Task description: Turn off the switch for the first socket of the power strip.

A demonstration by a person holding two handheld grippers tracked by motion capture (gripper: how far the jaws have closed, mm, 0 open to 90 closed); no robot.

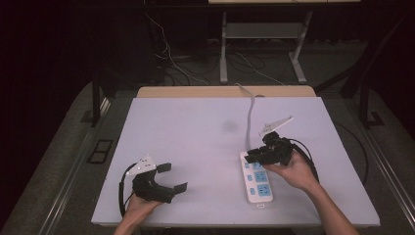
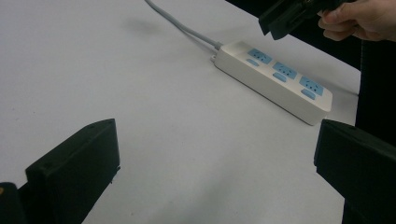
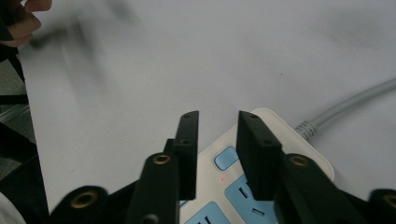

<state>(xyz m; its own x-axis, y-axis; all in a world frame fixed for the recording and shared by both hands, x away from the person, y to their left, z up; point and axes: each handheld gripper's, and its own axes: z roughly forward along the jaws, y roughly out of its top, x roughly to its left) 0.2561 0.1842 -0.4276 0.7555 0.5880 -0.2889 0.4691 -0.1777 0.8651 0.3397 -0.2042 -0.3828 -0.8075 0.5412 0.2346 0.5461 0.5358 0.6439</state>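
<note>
A white power strip (image 1: 257, 181) lies at the lower right of the high view on the pale surface (image 1: 195, 142), its grey cord (image 1: 251, 122) running away toward the far edge. It looks like a rigid plastic body, light enough to slide if pushed, with smooth, rather slippery sides; the cord is flexible and would drag or swing the strip if it were pulled. The long narrow sides seem the safest place to take hold, clamping across the width near the middle, clear of the blue socket faces (image 2: 286, 71) and their small blue switches. The right gripper (image 3: 217, 154) hovers over the cord end of the strip, its jaws narrowed to a small gap with nothing between them, pointing down at a blue switch (image 3: 226, 158); a tiny red dot glows beside it. The left gripper (image 1: 171, 177) rests at the lower left of the high view, well apart from the strip, jaws wide open and empty. No brand, label or readable writing can be made out on the strip.
</note>
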